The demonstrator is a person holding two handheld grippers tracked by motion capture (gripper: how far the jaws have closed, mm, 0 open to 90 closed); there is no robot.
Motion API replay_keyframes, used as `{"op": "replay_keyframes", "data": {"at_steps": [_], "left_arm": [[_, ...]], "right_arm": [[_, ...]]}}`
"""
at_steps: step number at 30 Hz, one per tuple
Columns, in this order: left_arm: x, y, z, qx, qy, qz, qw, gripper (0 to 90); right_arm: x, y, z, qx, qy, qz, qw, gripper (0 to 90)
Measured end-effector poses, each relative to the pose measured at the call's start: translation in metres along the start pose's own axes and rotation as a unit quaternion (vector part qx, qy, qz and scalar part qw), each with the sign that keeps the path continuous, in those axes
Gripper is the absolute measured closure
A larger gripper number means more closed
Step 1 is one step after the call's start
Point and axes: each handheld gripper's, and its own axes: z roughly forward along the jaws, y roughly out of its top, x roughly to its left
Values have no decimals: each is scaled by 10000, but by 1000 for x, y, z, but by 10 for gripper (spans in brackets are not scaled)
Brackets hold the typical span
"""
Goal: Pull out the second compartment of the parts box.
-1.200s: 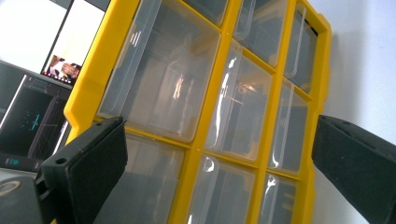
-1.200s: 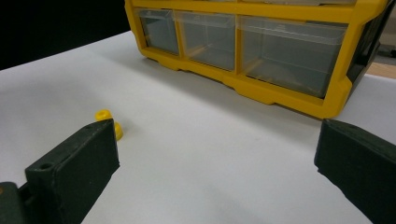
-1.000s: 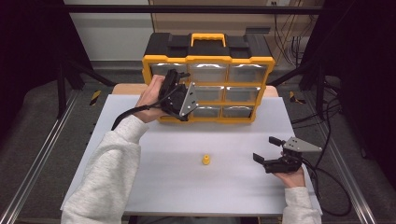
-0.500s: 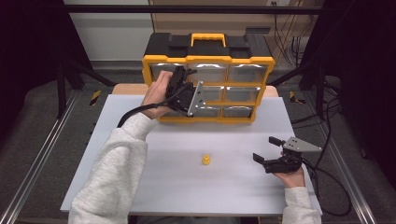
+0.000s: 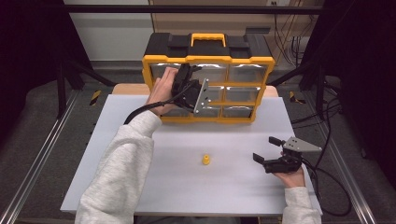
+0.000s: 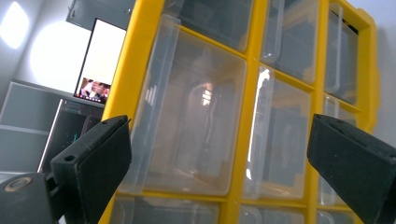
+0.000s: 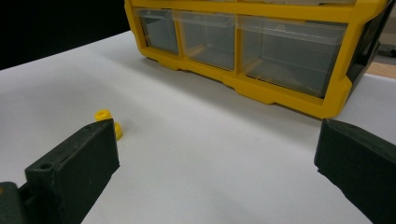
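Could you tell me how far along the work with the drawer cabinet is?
Early. Nothing looks done: every drawer sits closed. In hand: the open left tongs are at the cabinet, by its top-left drawer. Left: the yellow piece lies loose near the open right tongs.

— Where's the organizer (image 5: 233, 88)?
— At the table's (image 5: 140, 186) far edge.
— And the peg (image 5: 205, 159)?
— In front of it, mid-table. The right gripper (image 5: 269, 151) sits to the peg's right; the left gripper (image 5: 187, 77) is up against the organizer's left drawers.
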Motion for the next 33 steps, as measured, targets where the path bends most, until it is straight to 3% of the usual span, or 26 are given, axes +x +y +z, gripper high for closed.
{"op": "replay_keyframes", "data": {"at_steps": [22,33], "left_arm": [[1,1,24,117,178,271,9994,56],[-1,-1,28,226,425,596,9971,99]], "right_arm": [[0,0,0,-6,12,13,10000,3],[0,0,0,-8,15,23,10000,3]]}}
